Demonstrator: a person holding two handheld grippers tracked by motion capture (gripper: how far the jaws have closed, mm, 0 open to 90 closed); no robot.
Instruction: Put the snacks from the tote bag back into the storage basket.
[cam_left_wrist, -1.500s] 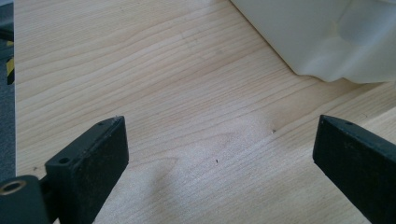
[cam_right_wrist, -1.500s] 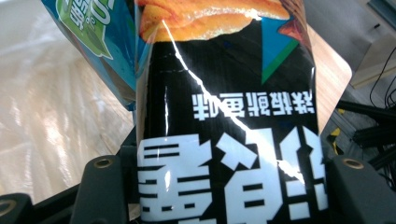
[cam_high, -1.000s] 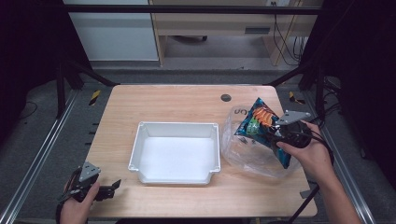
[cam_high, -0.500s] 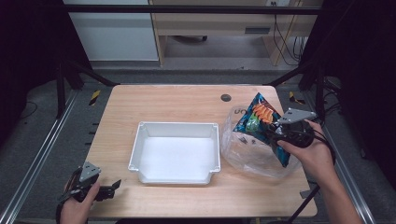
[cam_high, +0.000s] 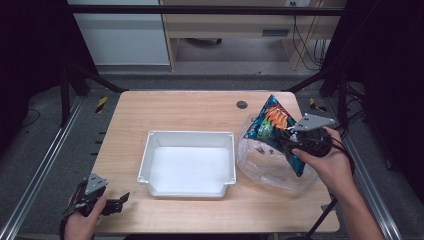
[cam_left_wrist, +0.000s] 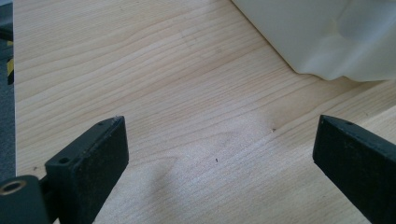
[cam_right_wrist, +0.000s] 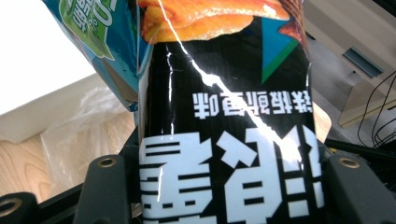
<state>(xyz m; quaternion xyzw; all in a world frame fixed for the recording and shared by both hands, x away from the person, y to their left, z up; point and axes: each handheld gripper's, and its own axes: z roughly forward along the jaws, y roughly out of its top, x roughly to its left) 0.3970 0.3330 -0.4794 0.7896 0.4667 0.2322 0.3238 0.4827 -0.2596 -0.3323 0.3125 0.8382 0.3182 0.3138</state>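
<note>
Snack bag (cam_high: 274, 127), clamped in right tongs (cam_high: 289, 144), tilted above clear plastic bag (cam_high: 265, 165), white tray (cam_high: 187, 162) to its left; left tongs (cam_high: 117, 201) released over bench (cam_high: 200, 107).

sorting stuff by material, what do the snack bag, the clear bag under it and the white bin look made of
Snack bag: glossy printed plastic film, judging by the sharp glare streak and creases. Clear bag: thin see-through plastic, crumpled, with the wood visible through it. White bin: seemingly moulded hard plastic, smooth with a soft sheen, rounded corners and a rolled rim.
</note>
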